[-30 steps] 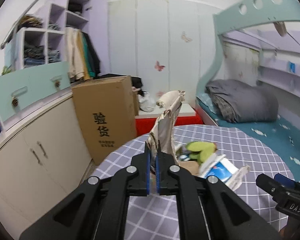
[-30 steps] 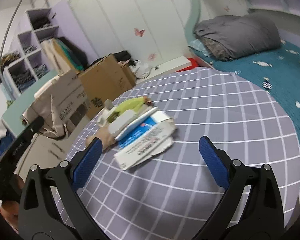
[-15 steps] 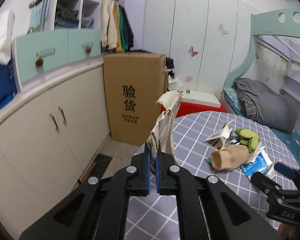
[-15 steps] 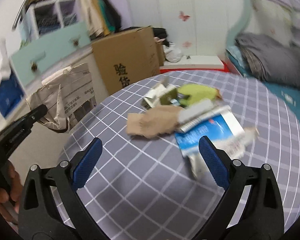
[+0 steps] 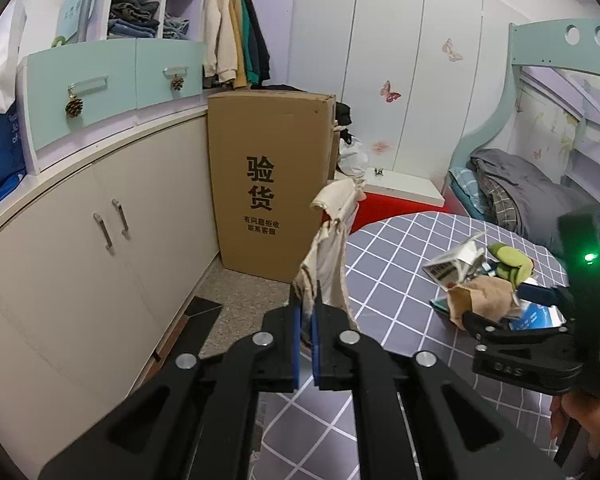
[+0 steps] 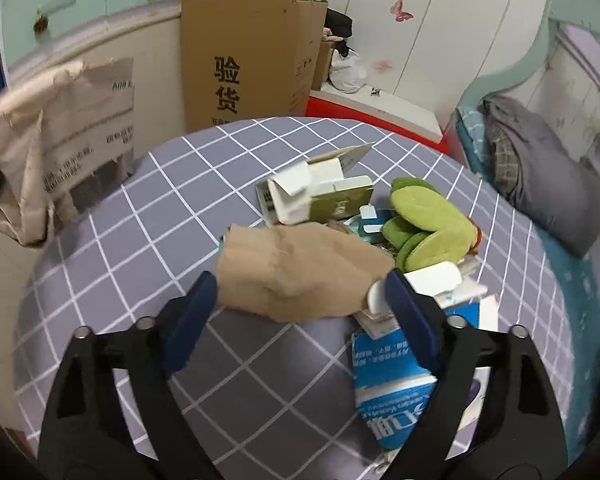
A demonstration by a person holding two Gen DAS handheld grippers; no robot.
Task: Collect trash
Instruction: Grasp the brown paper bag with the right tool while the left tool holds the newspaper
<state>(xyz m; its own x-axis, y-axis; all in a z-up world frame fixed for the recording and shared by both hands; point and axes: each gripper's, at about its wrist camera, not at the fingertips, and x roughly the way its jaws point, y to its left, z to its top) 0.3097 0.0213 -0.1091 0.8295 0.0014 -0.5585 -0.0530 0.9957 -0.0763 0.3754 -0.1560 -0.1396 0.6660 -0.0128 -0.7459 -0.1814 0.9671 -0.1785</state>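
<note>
- Both my views are evenly lit by soft indoor light; I cannot tell where it comes from, and no hard shadows fall on the grey checked tablecloth (image 6: 260, 368).
- My fisheye lenses bend straight lines: the tall brown cardboard box (image 5: 268, 184) and the cream cabinet doors (image 5: 100, 248) bow outward, and black corners ring each picture.
- My left view is sharp throughout.
- My right view is smeared by motion: the crumpled tan paper bag (image 6: 300, 276) and the printed paper sack (image 6: 64, 136) at the left edge look soft.
- A small green lamp (image 5: 589, 257) glows on the device at my left view's right edge.
</note>
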